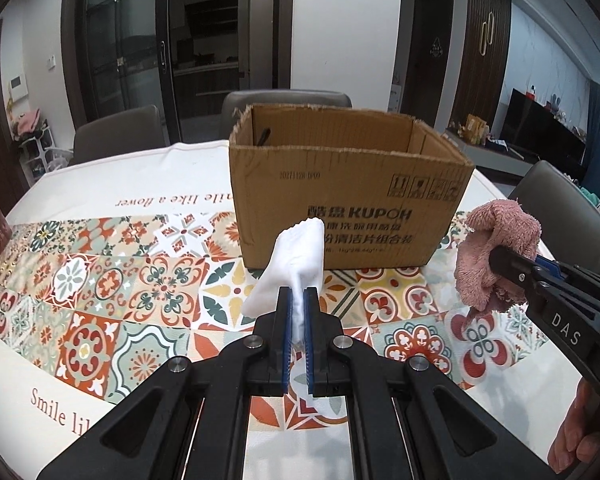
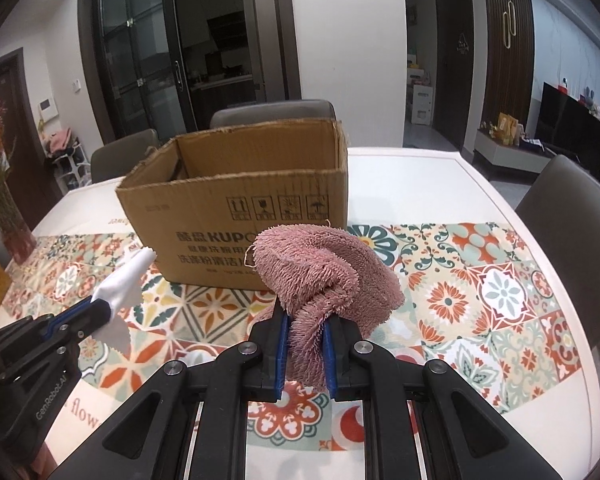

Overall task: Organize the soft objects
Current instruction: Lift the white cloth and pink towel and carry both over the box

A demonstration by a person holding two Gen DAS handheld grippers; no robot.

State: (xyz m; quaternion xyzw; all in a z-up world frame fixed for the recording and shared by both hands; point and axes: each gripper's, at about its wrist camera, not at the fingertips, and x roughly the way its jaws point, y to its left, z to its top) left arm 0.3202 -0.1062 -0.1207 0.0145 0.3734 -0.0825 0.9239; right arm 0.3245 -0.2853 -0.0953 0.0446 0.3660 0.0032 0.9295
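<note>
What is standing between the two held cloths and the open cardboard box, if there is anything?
Nothing visible stands loose between them. The left tool holds the white cloth and the right tool holds the pink towel, both in front of the cardboard box. Only its near wall must be cleared; the top is open.

Left tongs (image 1: 299,294) level, closed on white cloth (image 1: 296,264), right tongs (image 2: 306,322) beside, clamped on pink towel (image 2: 324,272)
</note>
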